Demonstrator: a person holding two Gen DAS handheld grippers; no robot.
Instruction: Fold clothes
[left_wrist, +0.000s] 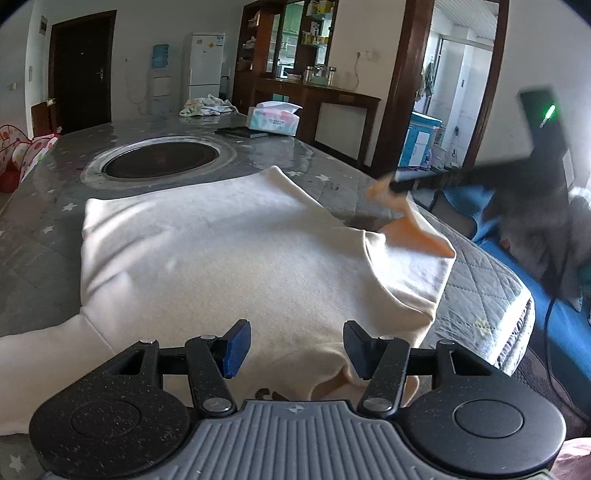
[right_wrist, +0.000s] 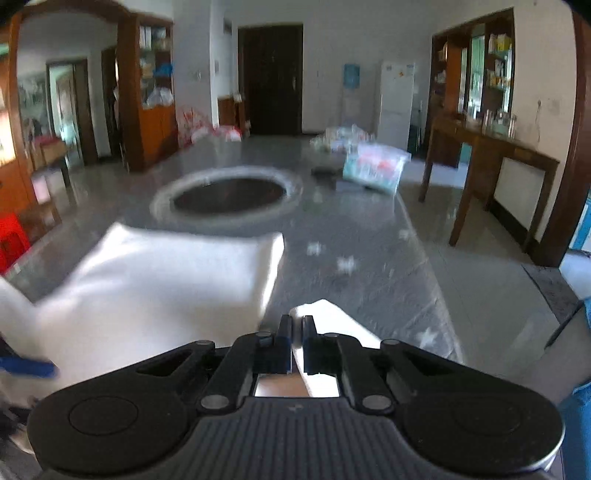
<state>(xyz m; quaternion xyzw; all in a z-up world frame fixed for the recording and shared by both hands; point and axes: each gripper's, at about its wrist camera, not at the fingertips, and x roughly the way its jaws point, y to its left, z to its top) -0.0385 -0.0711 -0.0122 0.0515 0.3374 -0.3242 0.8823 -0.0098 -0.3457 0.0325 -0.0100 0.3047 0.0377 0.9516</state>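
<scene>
Now, R tongs pinch sweater cuff

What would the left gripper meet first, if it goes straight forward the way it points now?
Most likely the cream garment: the open left gripper points down over its near part, spread on the table. Depth is unclear.

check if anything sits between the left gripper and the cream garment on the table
Nothing visible does. The left gripper hangs open just above the cream garment, with only bare cloth showing between its fingers. The tissue pack and the round inset hob lie farther back on the table, beyond the garment.
</scene>
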